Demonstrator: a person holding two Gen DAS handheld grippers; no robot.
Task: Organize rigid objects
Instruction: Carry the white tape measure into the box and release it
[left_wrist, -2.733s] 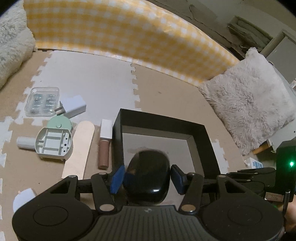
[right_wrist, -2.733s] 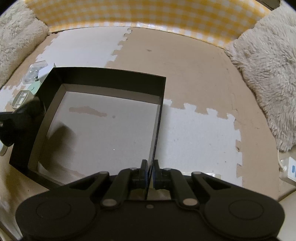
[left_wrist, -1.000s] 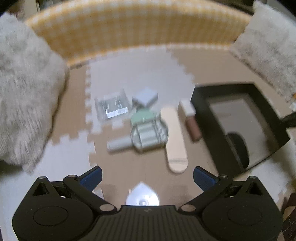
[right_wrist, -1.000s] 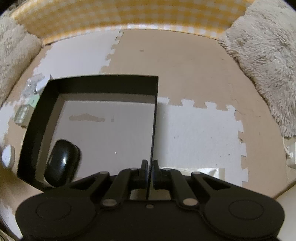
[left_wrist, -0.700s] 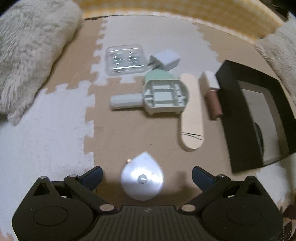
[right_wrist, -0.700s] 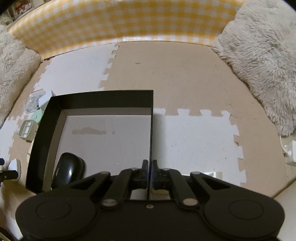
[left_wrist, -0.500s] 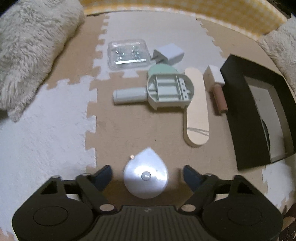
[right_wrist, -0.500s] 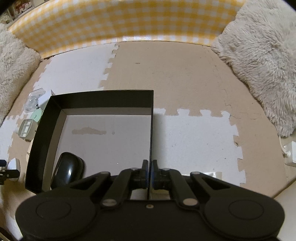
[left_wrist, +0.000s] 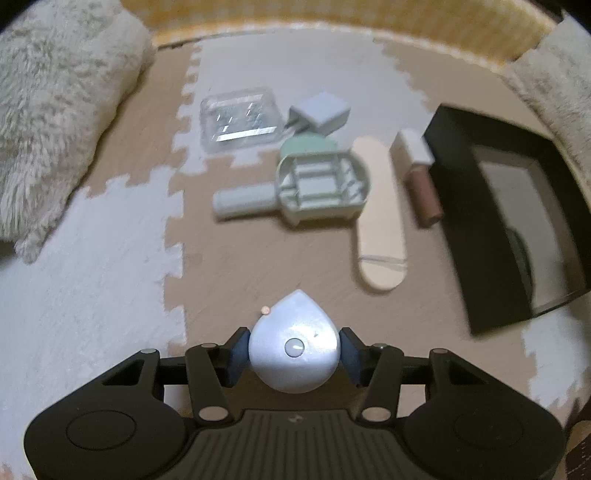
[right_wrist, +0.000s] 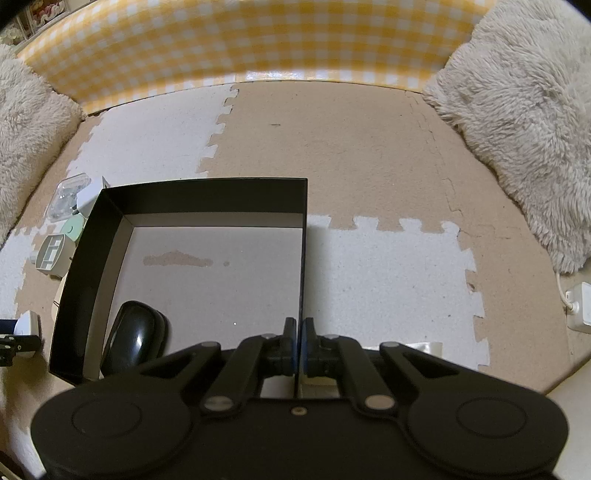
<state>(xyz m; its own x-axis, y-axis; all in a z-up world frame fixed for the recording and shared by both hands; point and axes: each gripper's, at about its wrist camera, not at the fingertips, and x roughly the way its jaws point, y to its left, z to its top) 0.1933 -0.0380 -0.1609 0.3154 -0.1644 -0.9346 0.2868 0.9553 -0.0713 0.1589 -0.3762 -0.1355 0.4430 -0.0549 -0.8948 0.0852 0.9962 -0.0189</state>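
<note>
My left gripper (left_wrist: 293, 350) is shut on a white teardrop-shaped gadget (left_wrist: 293, 345) resting on the foam floor mat. Beyond it lie a grey-green plastic handled piece (left_wrist: 314, 184), a pale oval board (left_wrist: 380, 218), a brown tube with a white cap (left_wrist: 419, 177), a white charger (left_wrist: 321, 110) and a clear plastic case (left_wrist: 240, 118). My right gripper (right_wrist: 299, 343) is shut on the right wall of the black box (right_wrist: 303, 258). A black mouse (right_wrist: 133, 336) lies in the box's near left corner.
Fluffy cushions lie at the left (left_wrist: 55, 103) and at the right (right_wrist: 524, 110). A yellow checked barrier (right_wrist: 258, 40) runs along the back. A white power adapter (right_wrist: 580, 306) sits at the far right.
My left gripper let go of the mouse in the box, swung left to the loose objects, came down over the teardrop gadget and closed on it. The right gripper stayed on the box wall.
</note>
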